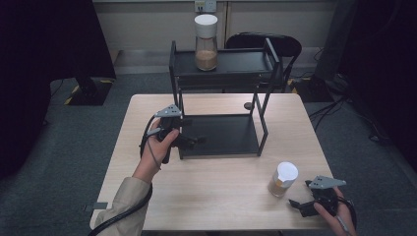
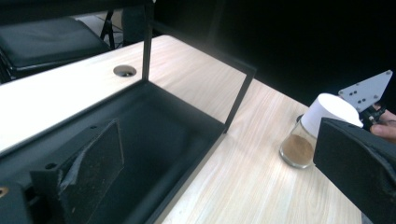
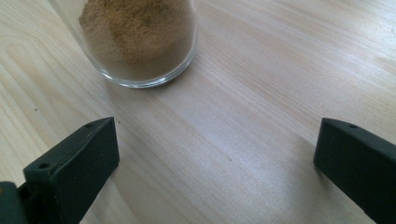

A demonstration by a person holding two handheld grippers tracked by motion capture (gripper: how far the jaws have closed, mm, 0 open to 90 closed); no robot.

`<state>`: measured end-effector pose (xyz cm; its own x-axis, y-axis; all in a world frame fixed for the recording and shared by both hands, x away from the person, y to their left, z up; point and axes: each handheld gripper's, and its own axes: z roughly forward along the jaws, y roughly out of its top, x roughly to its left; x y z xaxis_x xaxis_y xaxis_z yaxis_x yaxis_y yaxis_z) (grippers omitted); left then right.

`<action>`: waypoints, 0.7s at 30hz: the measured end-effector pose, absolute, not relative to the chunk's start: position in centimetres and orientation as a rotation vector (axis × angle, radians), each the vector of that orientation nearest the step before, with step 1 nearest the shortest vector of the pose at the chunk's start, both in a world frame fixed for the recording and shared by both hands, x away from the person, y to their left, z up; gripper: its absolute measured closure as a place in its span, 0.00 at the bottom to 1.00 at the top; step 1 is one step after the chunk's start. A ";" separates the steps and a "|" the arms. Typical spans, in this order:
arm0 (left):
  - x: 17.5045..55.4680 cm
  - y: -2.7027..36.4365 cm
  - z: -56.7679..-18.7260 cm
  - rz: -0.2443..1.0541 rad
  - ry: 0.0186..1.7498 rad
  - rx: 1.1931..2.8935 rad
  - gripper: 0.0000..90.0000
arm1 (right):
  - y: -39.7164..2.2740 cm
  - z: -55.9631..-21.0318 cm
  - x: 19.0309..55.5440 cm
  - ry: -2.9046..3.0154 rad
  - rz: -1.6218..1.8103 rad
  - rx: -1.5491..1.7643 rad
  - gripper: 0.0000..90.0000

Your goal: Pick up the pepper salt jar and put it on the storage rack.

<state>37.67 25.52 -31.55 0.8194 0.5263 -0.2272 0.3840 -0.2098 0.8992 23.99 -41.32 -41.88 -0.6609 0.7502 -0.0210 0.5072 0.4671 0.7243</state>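
Observation:
A black two-tier rack (image 1: 221, 135) stands on the wooden table. On its top shelf is a glass jar (image 1: 206, 42) with a white lid, part full of brown powder. A second such jar (image 1: 283, 179) stands on the table at the front right. My left gripper (image 1: 193, 137) is open at the front left corner of the rack's lower shelf (image 2: 154, 135), with nothing between its jaws (image 2: 224, 172). My right gripper (image 1: 299, 192) is open just right of the table jar, a little short of it. In the right gripper view the jar's base (image 3: 140, 37) is ahead of the gripper (image 3: 215, 163).
A cable hole (image 1: 248, 105) lies in the table behind the rack. A black chair (image 1: 260, 42) stands beyond the table's far edge. Bare tabletop (image 1: 216, 191) stretches along the front between my two hands. The left gripper view shows the jar (image 2: 317, 130) to the right.

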 end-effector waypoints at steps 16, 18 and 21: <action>36.8 26.8 -35.4 0.125 0.705 1.861 0.01 | -41.3 -41.9 24.0 2.382 1.008 1.065 0.00; 36.6 26.9 -35.9 0.131 0.700 1.870 0.01 | -41.3 -41.9 24.0 2.382 1.008 1.065 0.00; 36.3 27.3 -36.7 0.129 0.705 1.872 0.02 | -41.3 -41.9 24.0 2.382 1.008 1.065 0.00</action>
<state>36.30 27.27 -36.68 0.8183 0.5251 -0.2338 0.4082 -0.2446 0.8795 23.97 -41.31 -41.88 -0.6601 0.7509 -0.0210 0.5077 0.4665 0.7243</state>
